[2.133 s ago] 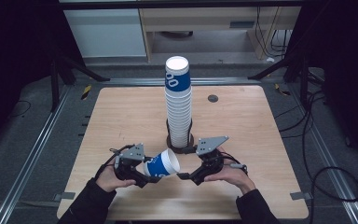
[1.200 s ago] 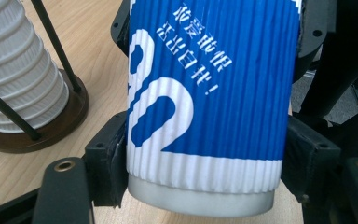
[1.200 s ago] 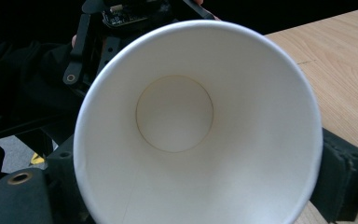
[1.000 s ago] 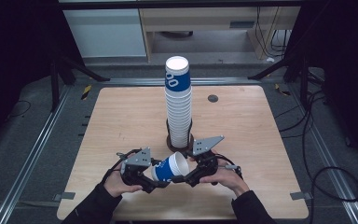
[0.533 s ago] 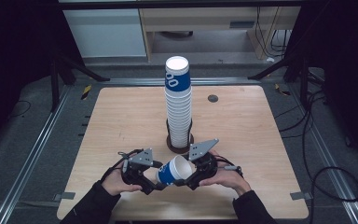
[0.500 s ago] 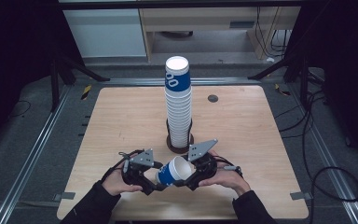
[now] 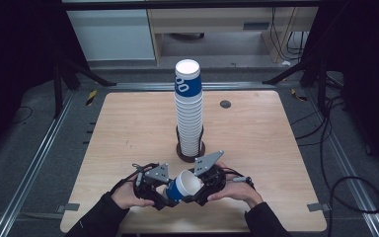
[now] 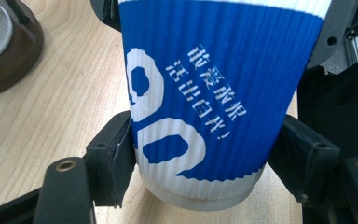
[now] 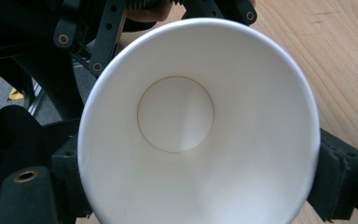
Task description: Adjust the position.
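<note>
A blue ribbed paper cup point(image 7: 183, 186) with white print lies on its side above the table's front edge, mouth facing right. My left gripper point(image 7: 169, 196) is shut on its lower part near the base; in the left gripper view the pads point(image 8: 121, 158) press both sides of the cup point(image 8: 205, 93). My right gripper point(image 7: 198, 185) holds the rim end. In the right gripper view the white inside of the cup point(image 9: 196, 130) faces the camera, with the pads point(image 9: 340, 172) against the rim. Its jaws have just been opening a little, with the cup between them.
A tall stack of the same cups point(image 7: 188, 111) stands upright in a dark round holder point(image 7: 191, 152) at the table's middle, just beyond the hands. A small dark disc point(image 7: 225, 104) lies at the back right. The wooden table point(image 7: 276, 148) has bare room left and right.
Both hands have drawn closer together and slid a little toward the front edge with the cup. The cup's mouth has turned more toward the right gripper.
</note>
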